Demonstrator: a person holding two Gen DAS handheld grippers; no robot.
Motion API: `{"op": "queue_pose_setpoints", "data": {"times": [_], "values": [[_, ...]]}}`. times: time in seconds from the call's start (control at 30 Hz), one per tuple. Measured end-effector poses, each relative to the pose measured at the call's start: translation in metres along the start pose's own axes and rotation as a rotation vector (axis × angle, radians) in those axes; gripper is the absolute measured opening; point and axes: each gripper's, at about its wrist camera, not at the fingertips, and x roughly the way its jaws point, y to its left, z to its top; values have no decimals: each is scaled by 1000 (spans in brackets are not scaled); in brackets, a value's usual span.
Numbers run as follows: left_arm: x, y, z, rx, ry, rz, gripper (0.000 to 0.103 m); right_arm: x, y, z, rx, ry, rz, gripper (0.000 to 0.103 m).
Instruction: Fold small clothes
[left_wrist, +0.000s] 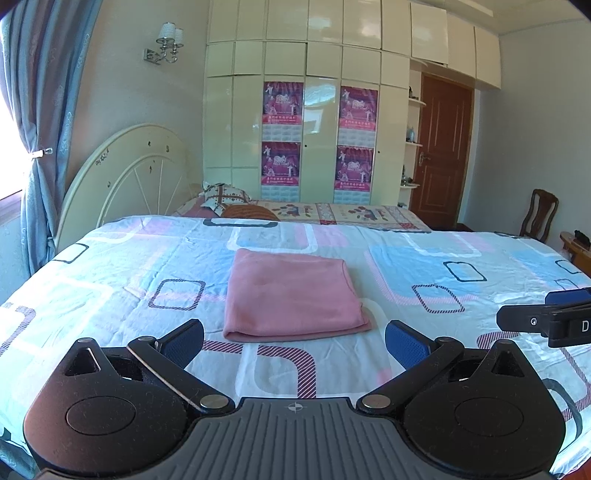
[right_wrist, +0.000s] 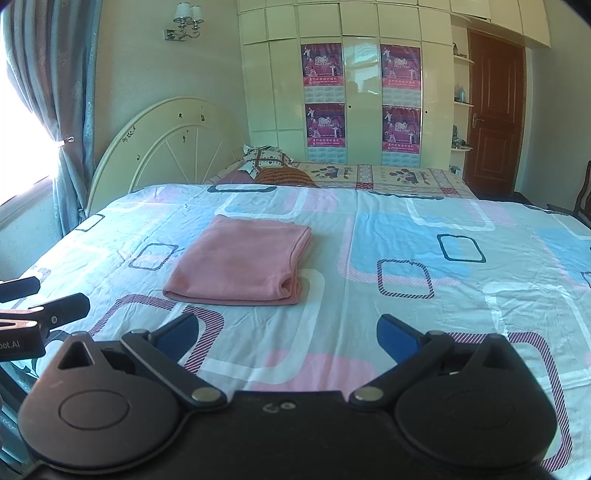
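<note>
- Left gripper (left_wrist: 293, 341): jaws spread wide, nothing between them, hovering over the bed (left_wrist: 110, 280); pink cloth (left_wrist: 291, 295) lies just ahead of the fingertips, dead centre, not touching.
- Right gripper (right_wrist: 286, 334): also wide apart and empty; the cloth (right_wrist: 240, 262) sits ahead and to its left, a bit further off than from the left one.
- Each gripper shows at the edge of the other's view, so they're side by side, apart.
- Cloth is already a neat flat rectangle, several layers thick; folded edge faces the grippers, layered ends show at its near right corner. Looks like folding is done or nearly so, though another halving is poss.
- Handling, my guess: light, soft, limp knit/fleece-type fabric w/ no stiffness; it'll sag and the layers will slide apart if pinched by one layer only. Not fragile, not slippery.
- Where to grab: near corners, one per gripper, pinching thru all layers at the folded edge; slide the lower finger under, w/o catching the bedsheet (right_wrist: 424, 236), which is thin and wrinkly.
- Risk: snagging the sheet along w/ the cloth, or the stack fanning open on lift.
</note>
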Motion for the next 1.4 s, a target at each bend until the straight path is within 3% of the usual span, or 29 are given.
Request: {"op": "queue_pose_setpoints", "data": {"times": [1.4], "values": [[3, 11, 4, 7, 1, 3, 103, 7, 13, 7, -23, -6, -14, 103]]}}
